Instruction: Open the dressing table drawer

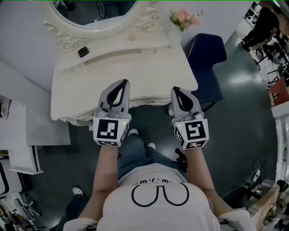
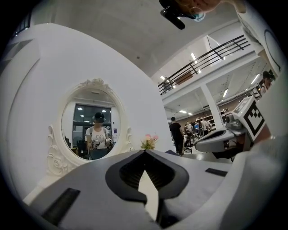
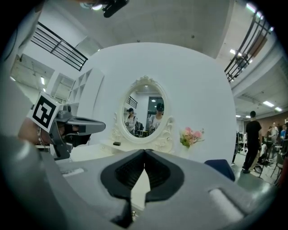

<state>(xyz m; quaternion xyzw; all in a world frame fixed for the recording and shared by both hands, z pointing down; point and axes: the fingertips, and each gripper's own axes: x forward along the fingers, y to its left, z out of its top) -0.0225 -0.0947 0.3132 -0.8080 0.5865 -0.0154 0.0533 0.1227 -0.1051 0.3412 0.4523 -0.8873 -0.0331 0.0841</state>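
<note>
- The dressing table (image 1: 72, 90) is seen from above. An oval mirror (image 1: 97, 11) stands along the rear edge of its cream tabletop (image 1: 144, 72), and a vase of flowers (image 1: 183, 20) stands at the rear right corner.
- The drawer (image 1: 141, 103) is judged to sit shut in the carved front beneath the tabletop's front edge. Only a thin strip of it shows, with what looks like a small knob (image 1: 152, 101) on it.
- The left tongs (image 1: 123, 84) are pressed together on nothing and are held over the front edge, left of the knob.
- The right tongs (image 1: 177, 89) are likewise pressed together and empty, and are held over the front edge nearer the front right corner.
- The drawer is expected to be stiff, fairly light wood that slides straight out.
- The painted knob is small and probably slippery, so it should be pinched squarely at its neck and drawn level towards the person, without twisting.
- For that, one pair of tongs would have to be spread and brought below the edge.
</note>
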